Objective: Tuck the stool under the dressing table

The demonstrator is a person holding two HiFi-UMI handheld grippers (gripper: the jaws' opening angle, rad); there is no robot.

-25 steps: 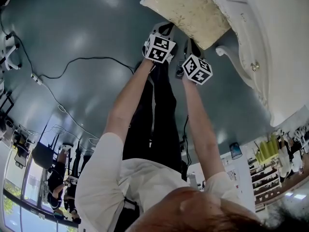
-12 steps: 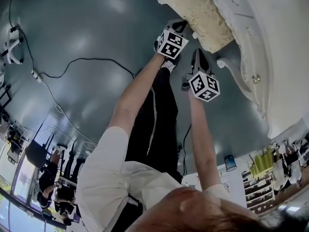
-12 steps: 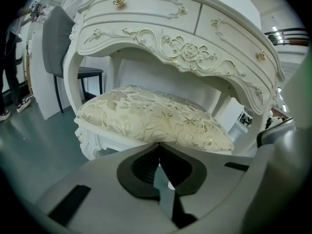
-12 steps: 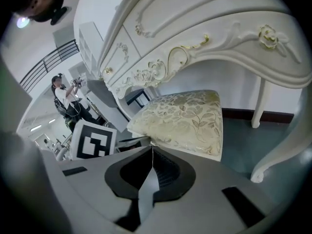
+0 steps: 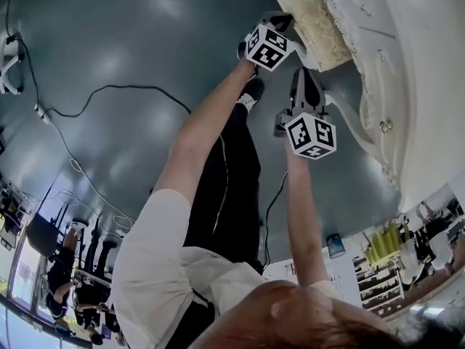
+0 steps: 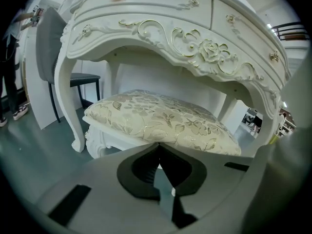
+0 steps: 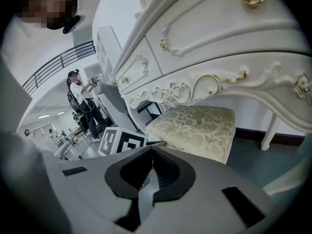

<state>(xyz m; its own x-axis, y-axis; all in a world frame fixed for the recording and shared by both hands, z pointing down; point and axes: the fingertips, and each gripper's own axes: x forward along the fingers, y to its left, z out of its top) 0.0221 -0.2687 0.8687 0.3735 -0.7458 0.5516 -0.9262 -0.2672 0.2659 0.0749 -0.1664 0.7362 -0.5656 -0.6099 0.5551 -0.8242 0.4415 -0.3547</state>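
Observation:
The stool (image 6: 161,121) has a cream floral cushion on a white carved frame and sits partly under the white dressing table (image 6: 195,48). My left gripper (image 6: 157,143) is shut, its tips against the cushion's near edge. My right gripper (image 7: 150,148) is shut too and hangs a little short of the stool (image 7: 195,128), beside the left gripper's marker cube (image 7: 122,141). From the head view, the left gripper (image 5: 282,23) touches the stool (image 5: 320,20) at the table's (image 5: 414,71) edge, and the right gripper (image 5: 305,75) trails behind.
A curved table leg (image 6: 73,116) stands left of the stool, with a grey chair (image 6: 48,48) beyond it. A black cable (image 5: 109,91) runs over the dark floor. People and shelves (image 5: 392,246) are in the background. The person's dark-trousered legs (image 5: 236,173) stand below the grippers.
The stool has slid further under the dressing table, so less of its cushion shows in the head view. Both grippers have moved forward with it, the left one leading.

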